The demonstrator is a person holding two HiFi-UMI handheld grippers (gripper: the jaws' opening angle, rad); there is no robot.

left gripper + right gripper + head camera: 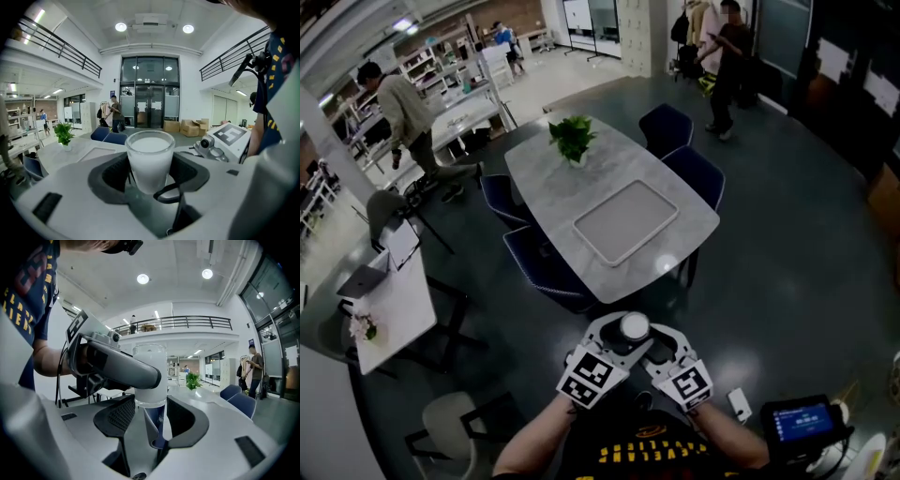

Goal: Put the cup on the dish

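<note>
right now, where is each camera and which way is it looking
Head view: on the person's head, looking steeply down at the table and tray; forearms show.
Left gripper view: on the left gripper, facing the glass doors; the shirt shows.
Right gripper view: on the right gripper, facing the balcony; the left forearm shows.
All three share the cup and plant.

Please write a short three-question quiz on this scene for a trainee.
1. True or false: the frosted white glass cup already stands on the rectangular grey tray.
2. Besides the tray, what stands on the grey marble table? A) kettle B) green potted plant C) bottle
3. Fill in: the fingers of the left gripper and the ___ gripper close on the cup.
Key: 1 false; 2 B; 3 right.
</note>
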